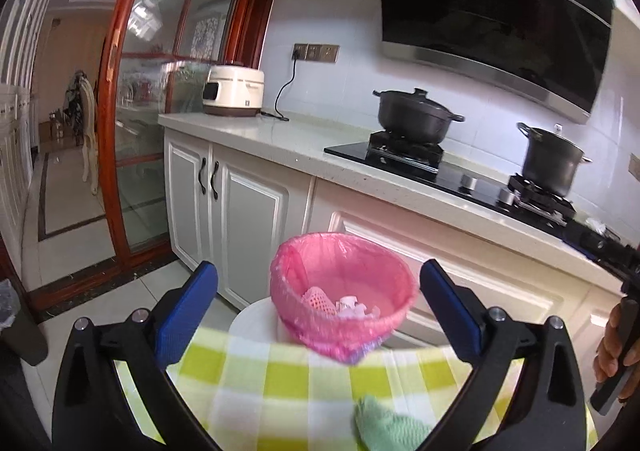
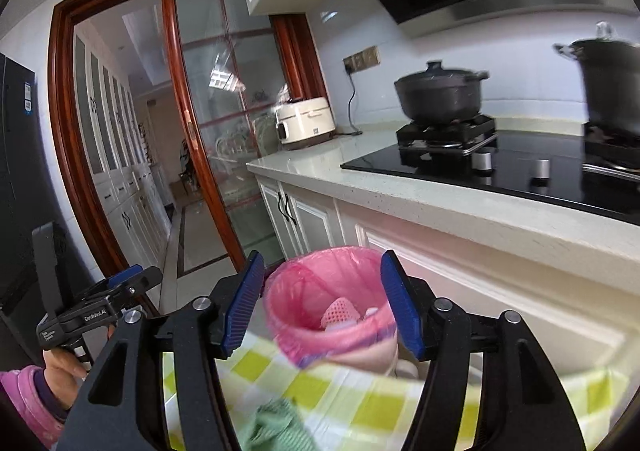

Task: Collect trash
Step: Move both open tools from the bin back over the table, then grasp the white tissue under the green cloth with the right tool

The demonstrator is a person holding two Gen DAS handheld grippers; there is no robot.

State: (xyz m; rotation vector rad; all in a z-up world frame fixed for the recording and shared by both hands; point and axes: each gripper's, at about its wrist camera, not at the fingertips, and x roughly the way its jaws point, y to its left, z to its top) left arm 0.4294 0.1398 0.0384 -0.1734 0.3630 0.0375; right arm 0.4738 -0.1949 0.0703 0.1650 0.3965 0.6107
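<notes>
A small bin with a pink liner (image 1: 344, 291) stands just past the far edge of the green-and-white checked tablecloth (image 1: 280, 379). Inside it lie a pink foam net (image 1: 318, 299) and white scraps (image 1: 352, 307). My left gripper (image 1: 318, 279) is open wide, its blue pads on either side of the bin in the picture but short of it, with nothing between them. In the right wrist view the same bin (image 2: 328, 291) sits beyond my right gripper (image 2: 322, 267), whose pads stand apart and hold nothing. A crumpled green cloth (image 1: 384, 427) lies on the tablecloth below both grippers.
A white counter (image 1: 280, 143) with cabinets runs behind the bin and carries a rice cooker (image 1: 234, 91) and two dark pots (image 1: 416, 115) on a black hob. A glass sliding door (image 1: 132, 123) is at the left. A hand (image 2: 60, 367) in a pink sleeve holds the left gripper.
</notes>
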